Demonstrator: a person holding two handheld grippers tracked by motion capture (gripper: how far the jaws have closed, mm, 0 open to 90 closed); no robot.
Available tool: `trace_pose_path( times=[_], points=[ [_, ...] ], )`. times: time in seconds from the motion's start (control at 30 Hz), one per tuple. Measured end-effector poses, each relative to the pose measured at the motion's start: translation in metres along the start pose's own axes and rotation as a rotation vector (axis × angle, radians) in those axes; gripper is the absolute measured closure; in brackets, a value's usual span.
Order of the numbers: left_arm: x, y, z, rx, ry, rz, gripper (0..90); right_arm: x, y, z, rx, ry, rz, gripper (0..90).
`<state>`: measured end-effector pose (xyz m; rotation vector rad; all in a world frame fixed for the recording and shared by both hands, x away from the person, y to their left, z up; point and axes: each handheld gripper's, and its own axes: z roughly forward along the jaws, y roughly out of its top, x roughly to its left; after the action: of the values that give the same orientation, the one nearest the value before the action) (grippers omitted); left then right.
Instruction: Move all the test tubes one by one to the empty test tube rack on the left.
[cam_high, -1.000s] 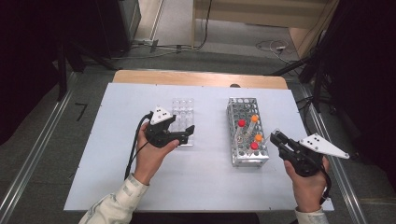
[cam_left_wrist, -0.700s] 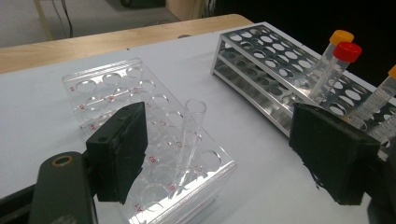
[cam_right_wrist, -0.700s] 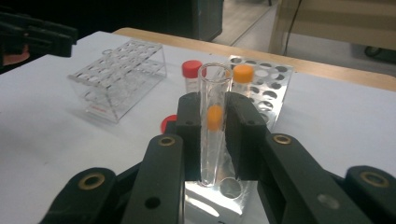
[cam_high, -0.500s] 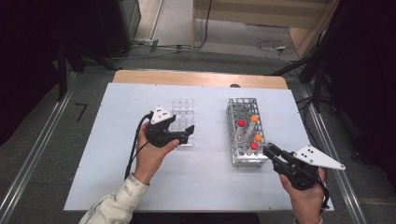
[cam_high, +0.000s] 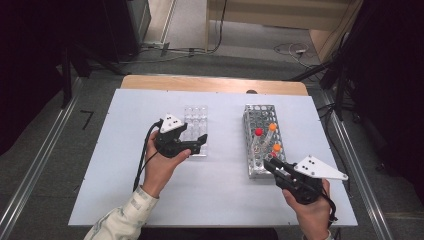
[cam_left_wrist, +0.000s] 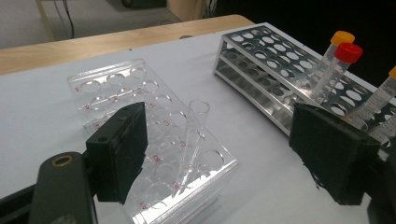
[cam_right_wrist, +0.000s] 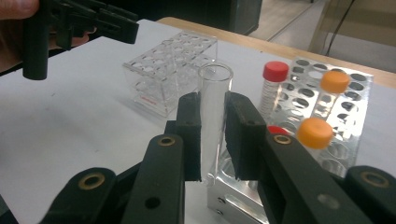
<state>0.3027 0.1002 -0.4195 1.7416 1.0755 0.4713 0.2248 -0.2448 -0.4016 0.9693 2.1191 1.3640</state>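
Clear glass tube (cam_right_wrist: 214, 112) stands pinched upright in the right gripper (cam_right_wrist: 213, 135), at the metal rack's (cam_high: 260, 145) near end; likely light, slippery, fragile, best held mid-body. Left gripper (cam_left_wrist: 224, 154) gapes empty.

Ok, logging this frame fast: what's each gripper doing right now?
Left gripper: open, jaws wide apart around nothing, near the clear rack.
Right gripper: closed on an open glass tube.

We find small red markings printed beside the wells of the clear plastic rack (cam_left_wrist: 154, 140), seen in the left gripper view, but they are too small and blurred for us to read. A faint red mark also shows on its side in the right gripper view, equally unreadable.
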Motion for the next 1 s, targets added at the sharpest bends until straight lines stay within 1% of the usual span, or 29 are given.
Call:
trace_pose_path(
  times=[0.2,0.37,0.57,0.73,0.8,0.93,1.0],
  points=[
    [0.000,0.000,-0.001,-0.004,0.003,0.001,20.1,0.011,0.005,0.014,0.007,0.030,-0.022,74.1],
    [0.000,0.001,-0.003,-0.009,0.002,-0.003,20.0,0.019,0.009,0.030,0.019,0.048,-0.041,74.1],
    [-0.001,0.001,-0.002,-0.008,-0.003,0.000,20.0,0.029,0.013,0.050,0.039,0.062,-0.055,74.1],
    [-0.002,0.000,-0.002,-0.009,-0.008,0.001,18.1,0.037,0.015,0.067,0.060,0.070,-0.060,74.1],
    [-0.004,0.000,-0.002,-0.014,-0.012,0.006,16.9,0.040,0.015,0.075,0.069,0.073,-0.067,74.1],
    [-0.007,0.001,-0.002,-0.018,-0.031,0.008,15.3,0.045,0.015,0.087,0.085,0.076,-0.059,74.1],
    [-0.009,0.001,-0.002,-0.017,-0.050,0.006,14.6,0.047,0.015,0.092,0.085,0.077,-0.066,74.1]
  ],
)
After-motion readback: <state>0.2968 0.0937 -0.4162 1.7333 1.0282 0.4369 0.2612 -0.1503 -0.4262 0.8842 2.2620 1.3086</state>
